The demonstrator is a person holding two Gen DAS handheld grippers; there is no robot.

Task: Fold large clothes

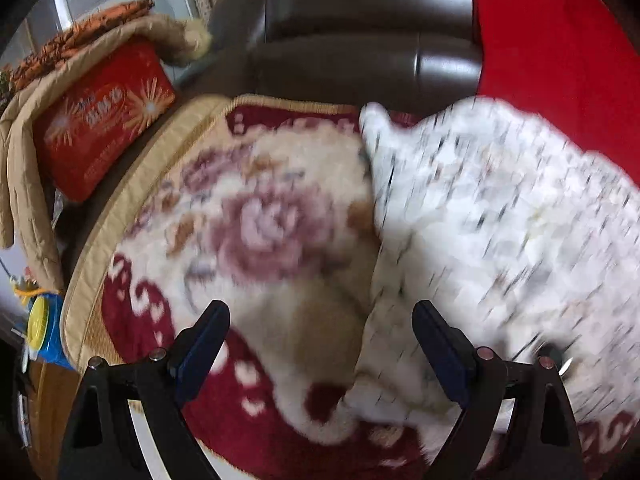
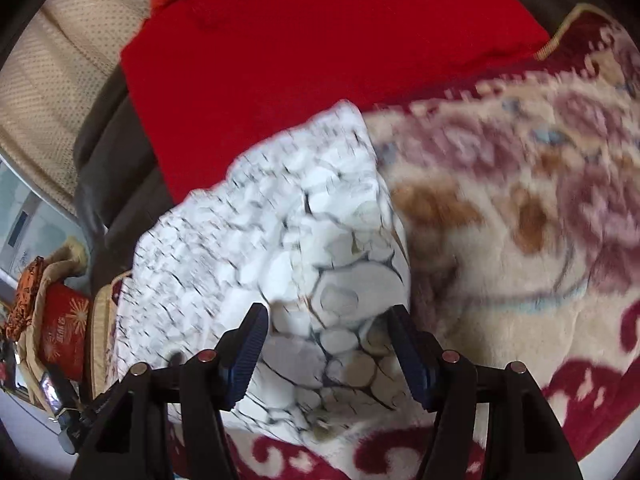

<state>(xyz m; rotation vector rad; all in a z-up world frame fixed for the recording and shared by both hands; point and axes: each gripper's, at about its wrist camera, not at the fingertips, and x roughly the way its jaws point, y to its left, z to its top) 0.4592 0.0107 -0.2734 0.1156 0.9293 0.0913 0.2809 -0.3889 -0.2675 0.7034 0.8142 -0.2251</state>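
On the flowery blanket (image 1: pixel 280 216), the white garment (image 2: pixel 280 248) lies bunched. Right gripper (image 2: pixel 326 348) straddles it unclenched, left gripper (image 1: pixel 320 344) spread wide, empty. I'd pinch an edge low, not the bulk.

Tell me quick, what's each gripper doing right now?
Left gripper: open, holding nothing.
Right gripper: open around the white patterned garment, not gripping it.

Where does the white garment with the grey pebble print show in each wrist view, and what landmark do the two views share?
Left wrist: the white garment fills the right half, reaching the right finger.
Right wrist: the white garment lies centre-left, running down between both fingers.
Shared landmark: the red cloth behind it, over the floral blanket.
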